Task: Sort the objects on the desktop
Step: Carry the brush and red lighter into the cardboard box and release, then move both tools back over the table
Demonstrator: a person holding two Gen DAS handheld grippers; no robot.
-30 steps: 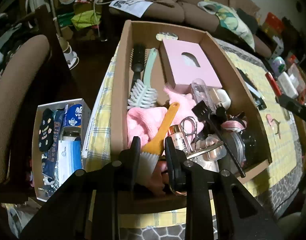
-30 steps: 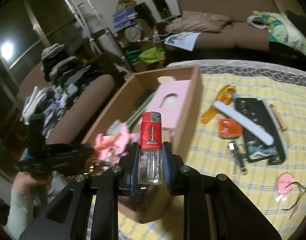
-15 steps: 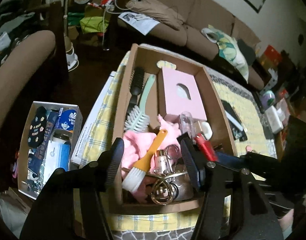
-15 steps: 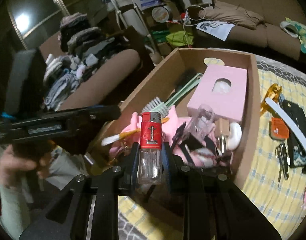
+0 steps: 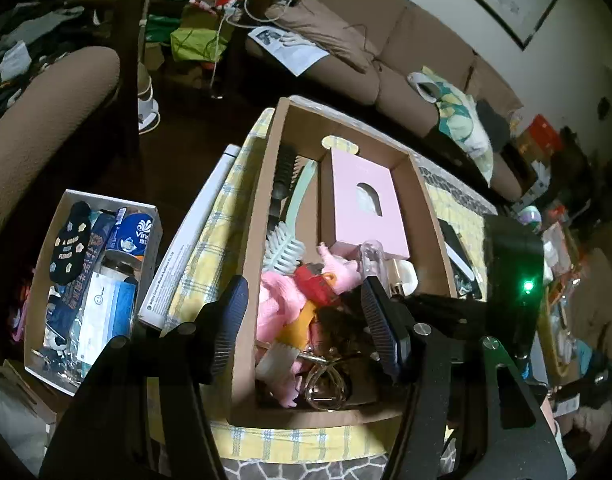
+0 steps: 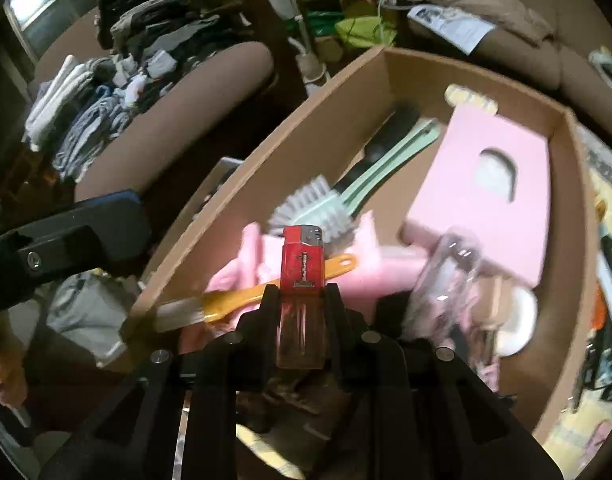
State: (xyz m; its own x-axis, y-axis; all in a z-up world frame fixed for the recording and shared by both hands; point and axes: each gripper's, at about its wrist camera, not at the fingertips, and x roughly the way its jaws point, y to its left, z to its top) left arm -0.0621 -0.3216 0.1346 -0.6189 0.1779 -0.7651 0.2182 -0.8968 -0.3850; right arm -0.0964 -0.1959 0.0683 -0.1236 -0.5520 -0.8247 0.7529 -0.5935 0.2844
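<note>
My right gripper (image 6: 301, 298) is shut on a red-capped lighter (image 6: 301, 264) with a clear body. It holds the lighter upright over the near end of the open cardboard box (image 6: 306, 128). Under it lie an orange-handled brush (image 6: 233, 300), pink cloth (image 6: 386, 272) and a mint bottle brush (image 6: 318, 208). A pink box (image 6: 486, 188) stands behind them. In the left wrist view the lighter (image 5: 314, 284) shows inside the box (image 5: 249, 264), just beyond my left gripper (image 5: 306, 332). That gripper hangs open above the box's near end with nothing between its fingers.
A white carton (image 5: 93, 280) of socks and tissue packs sits on the floor to the left. The box rests on a yellow checked cloth (image 5: 209, 240). An armchair (image 6: 209, 92) piled with clothes is left, a brown sofa (image 5: 346, 52) behind. Small items lie on the table to the right (image 6: 602, 344).
The left gripper opened, let go of the orange-handled brush and rose a little. The right gripper carried the lighter leftward from above the table to low over the box.
</note>
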